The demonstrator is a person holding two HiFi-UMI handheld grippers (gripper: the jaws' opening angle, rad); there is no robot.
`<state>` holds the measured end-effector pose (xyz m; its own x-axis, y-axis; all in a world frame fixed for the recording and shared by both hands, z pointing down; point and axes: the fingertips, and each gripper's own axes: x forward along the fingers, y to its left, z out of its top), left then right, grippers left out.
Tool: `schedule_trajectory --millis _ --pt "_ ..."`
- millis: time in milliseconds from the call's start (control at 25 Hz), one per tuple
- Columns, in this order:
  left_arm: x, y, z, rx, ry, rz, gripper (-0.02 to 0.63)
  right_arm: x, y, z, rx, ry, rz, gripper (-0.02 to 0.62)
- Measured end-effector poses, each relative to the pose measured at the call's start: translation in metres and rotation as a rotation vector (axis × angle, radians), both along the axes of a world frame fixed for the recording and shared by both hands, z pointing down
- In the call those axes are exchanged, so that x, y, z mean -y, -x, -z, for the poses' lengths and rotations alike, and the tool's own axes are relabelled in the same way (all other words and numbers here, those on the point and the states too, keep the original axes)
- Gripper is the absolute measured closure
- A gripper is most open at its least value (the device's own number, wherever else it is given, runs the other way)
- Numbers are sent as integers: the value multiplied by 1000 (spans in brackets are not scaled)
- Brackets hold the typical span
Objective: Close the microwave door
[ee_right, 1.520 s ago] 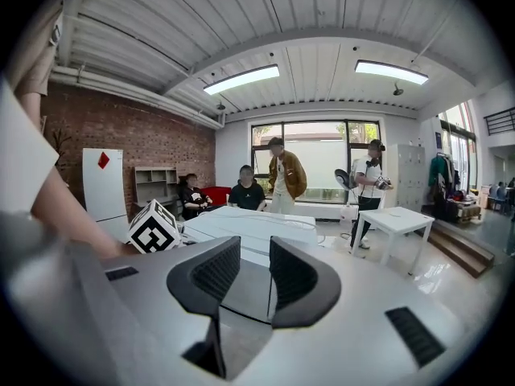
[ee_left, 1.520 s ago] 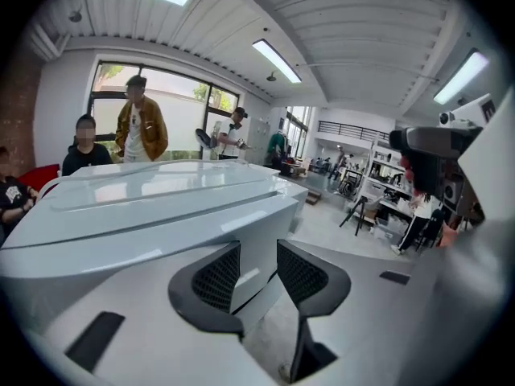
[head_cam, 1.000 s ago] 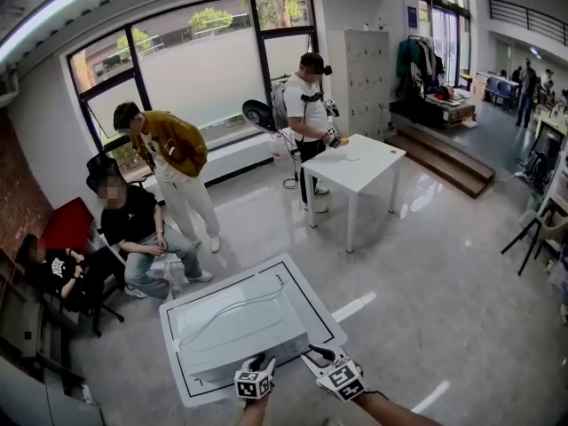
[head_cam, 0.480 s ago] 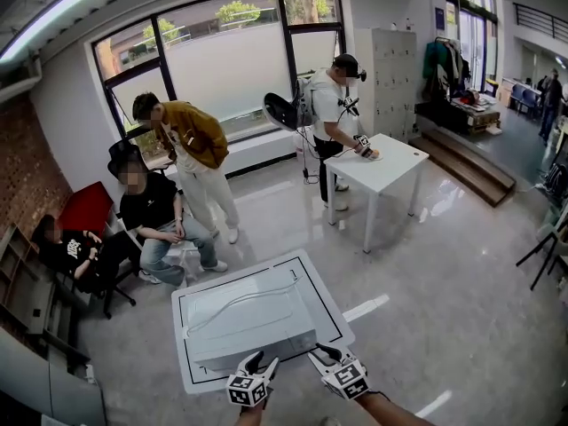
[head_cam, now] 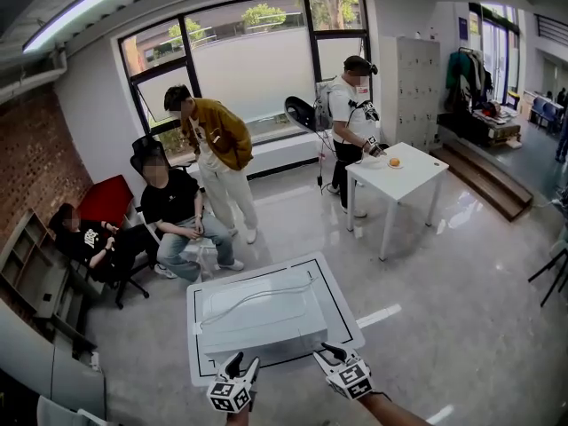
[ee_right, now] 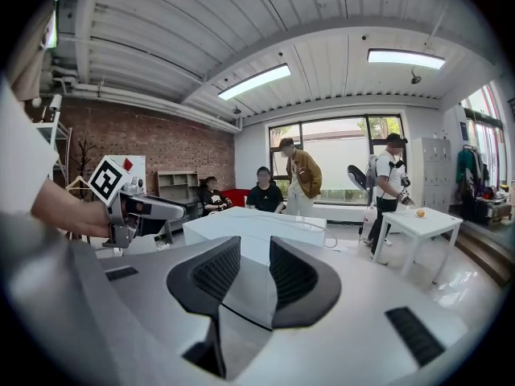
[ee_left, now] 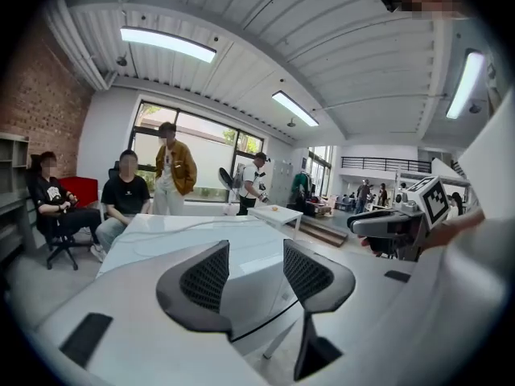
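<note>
The white microwave (head_cam: 262,313) stands on a white table with a black outline (head_cam: 342,313), a cable lying across its top. Its front faces me, and the door is hidden in the head view. My left gripper (head_cam: 243,362) hovers open just before the microwave's near left corner, with nothing between its fingers. In the left gripper view the jaws (ee_left: 256,256) stand wide over the microwave top (ee_left: 161,232). My right gripper (head_cam: 330,353) sits by the near right corner. Its jaws (ee_right: 255,252) are parted and empty, and the microwave (ee_right: 241,227) lies beyond them.
Two people sit at the left by a red chair (head_cam: 106,202), and one stands bent over near them (head_cam: 217,149). Another person stands at a small white table (head_cam: 399,171) with an orange on it. Shelves line the left wall.
My left gripper has drawn back from the microwave's front, down and left in the head view, with its jaws wider. The right gripper has stayed put. The head view has shifted.
</note>
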<state>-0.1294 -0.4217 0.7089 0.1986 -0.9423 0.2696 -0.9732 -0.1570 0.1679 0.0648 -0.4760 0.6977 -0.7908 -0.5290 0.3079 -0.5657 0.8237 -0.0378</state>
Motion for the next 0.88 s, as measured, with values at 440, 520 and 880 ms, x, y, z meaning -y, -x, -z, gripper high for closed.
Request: schedule_trajectory --millis 440,520,880 --pt "-45 48 14 -1 -37 86 403 -5 14 11 6 -44 9 479" --pt "-51 58 10 -1 -27 89 405 -6 18 11 3 -55 -3 479" --pt "-70 108 1 -20 -7 118 405 -10 41 8 0 -66 -48 479"
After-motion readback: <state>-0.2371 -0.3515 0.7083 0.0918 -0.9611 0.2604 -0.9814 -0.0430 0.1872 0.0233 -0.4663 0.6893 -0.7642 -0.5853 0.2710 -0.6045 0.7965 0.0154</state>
